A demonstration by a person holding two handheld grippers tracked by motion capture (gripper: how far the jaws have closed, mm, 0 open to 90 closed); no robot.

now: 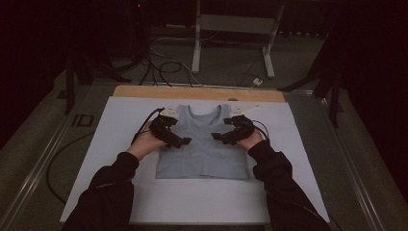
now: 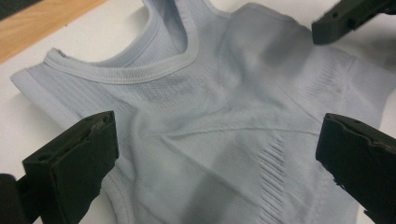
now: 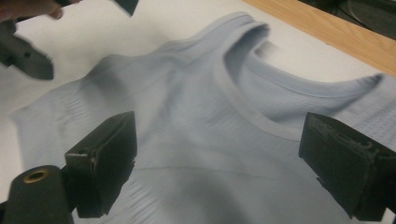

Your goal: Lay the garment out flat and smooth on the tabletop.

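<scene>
The left gripper [image 1: 185, 141] hangs wide open and empty over the pale blue tank top [image 1: 202, 144], which lies flat on the white mat [image 1: 120, 125]. The right gripper [image 1: 215, 136], equally wide and empty, hovers opposite. A low jaw could snag and rumple the fabric.

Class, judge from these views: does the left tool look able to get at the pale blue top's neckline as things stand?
Probably yes. The left tool hangs open over the pale blue top, whose neckline lies flat and uncovered just ahead, with nothing between them.
</scene>
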